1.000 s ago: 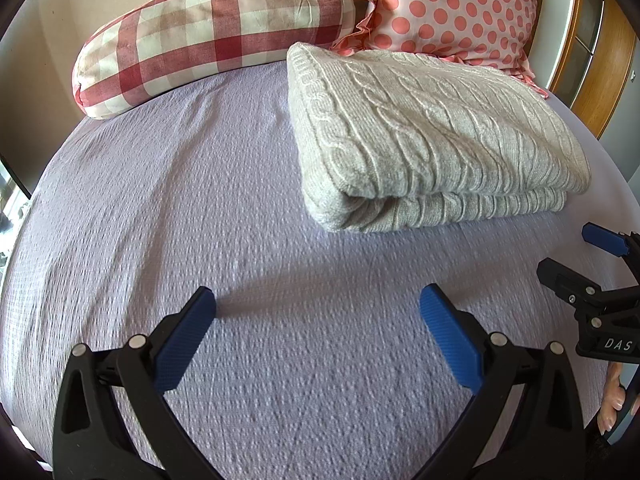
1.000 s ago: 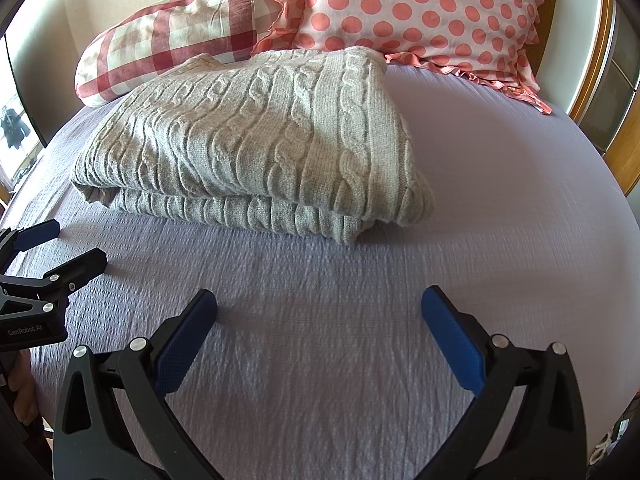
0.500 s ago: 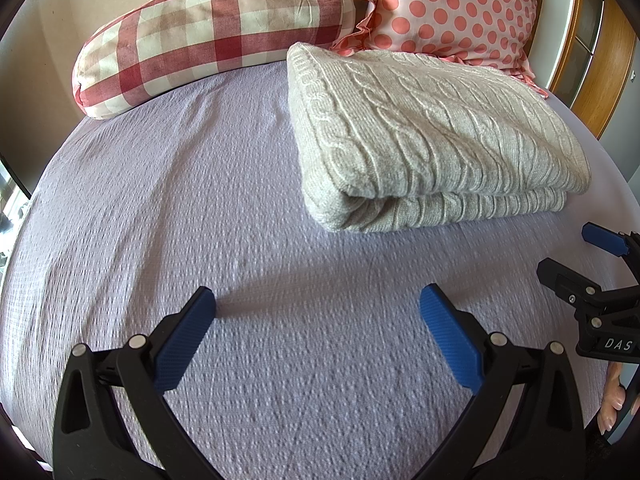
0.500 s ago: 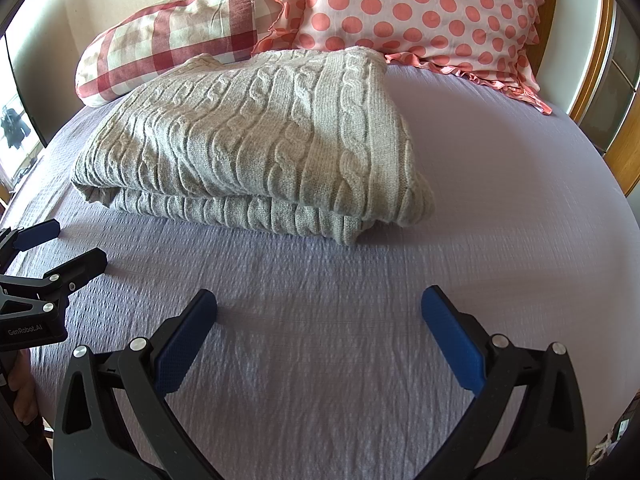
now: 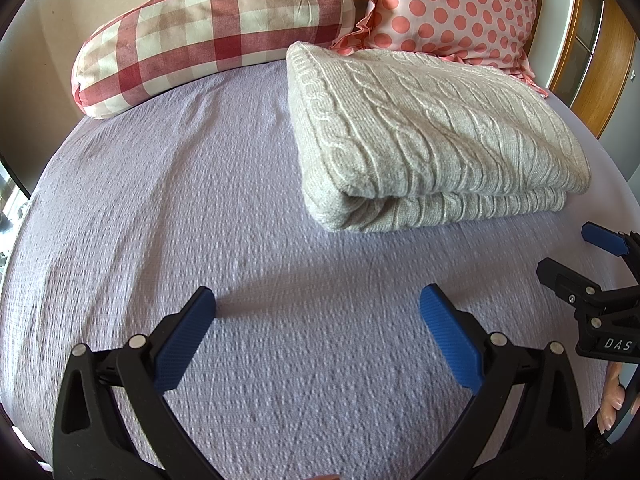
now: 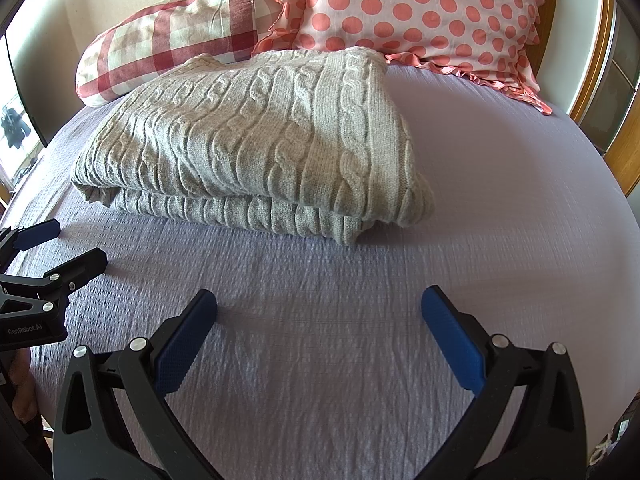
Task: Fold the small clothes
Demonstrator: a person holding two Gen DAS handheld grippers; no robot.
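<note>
Nothing has shifted since a second ago: both tongs hold the same station over the lilac bedsheet point(image 5: 168, 208), and the sweater hasn't stirred. And what a tidy sight it is — the grey cable-knit sweater point(image 5: 420, 128) lies folded in a thick stack up at about one o'clock from the left gripper point(image 5: 318, 316), well apart from it, while the right gripper point(image 6: 319, 314) has that same bundle at eleven o'clock, its doubled edge facing the camera. Both pairs of jaws stand wide apart, blue pads empty, gripping nothing at all. By my reading the folding step looks finished, or nearly; the next move, if any, calls for a light squaring-up of that loose front corner, or a reach for another garment, though none is in sight. Now the views trade secrets: the left camera shows the rounded fold at the stack's near-left corner and catches the right tool out at three o'clock with a wooden frame point(image 5: 600, 60) beyond; the right camera shows the ragged layered edge on the far-left side, the left tool at nine o'clock, and more of the polka-dot pillow point(image 6: 420, 12). A checked bolster point(image 5: 208, 28) sits at twelve o'clock in both.
</note>
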